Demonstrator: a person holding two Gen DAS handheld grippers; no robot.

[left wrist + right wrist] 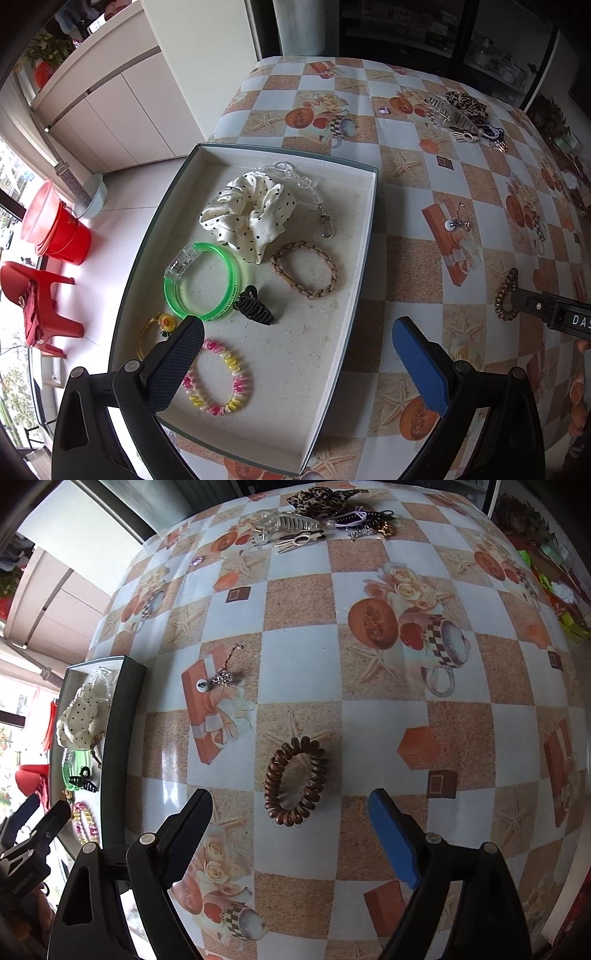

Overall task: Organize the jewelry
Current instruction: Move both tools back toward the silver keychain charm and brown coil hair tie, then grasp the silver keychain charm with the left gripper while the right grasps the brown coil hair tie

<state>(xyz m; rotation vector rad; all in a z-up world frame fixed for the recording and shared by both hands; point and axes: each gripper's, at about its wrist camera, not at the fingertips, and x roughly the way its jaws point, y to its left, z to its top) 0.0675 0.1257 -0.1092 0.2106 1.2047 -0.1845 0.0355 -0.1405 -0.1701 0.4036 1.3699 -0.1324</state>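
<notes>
over the checkered fruit-and-starfish tablecloth (303, 605), your right gripper (291, 812) is pointing steeply down with its jaws spread wide and nothing between the pads. the brown coiled spiral hair tie (295, 781) is lying flat on the cloth just beyond the fingertips, in line with the gap, touching neither finger. at about ten o'clock from it, a small silver charm with a pearl bead (219, 677) is resting on a printed gift box. at twelve o'clock, far across the table, a heap of unsorted pieces is waiting: a leopard-print scrunchie (321, 498), a clear claw clip (284, 522) and dark elastics.

your left gripper (297, 354) is hovering over the shallow white-lined rectangular tray (364, 221), jaws released and empty. in the tray, the cream polka-dot scrunchie (247, 210) is sitting toward twelve o'clock with a clear chain and clasp (314, 199) beside it. the translucent green bangle (203, 280) is lying near the middle left, partly under the scrunchie's edge, the small black claw clip (255, 306) touching its lower right rim, and the beige braided bracelet (304, 269) is at about three o'clock of the bangle. the pink-and-yellow spiral hair tie (219, 376) is lying nearest your fingers, and a yellow sunflower band (162, 325) is half hidden behind the left finger.
</notes>
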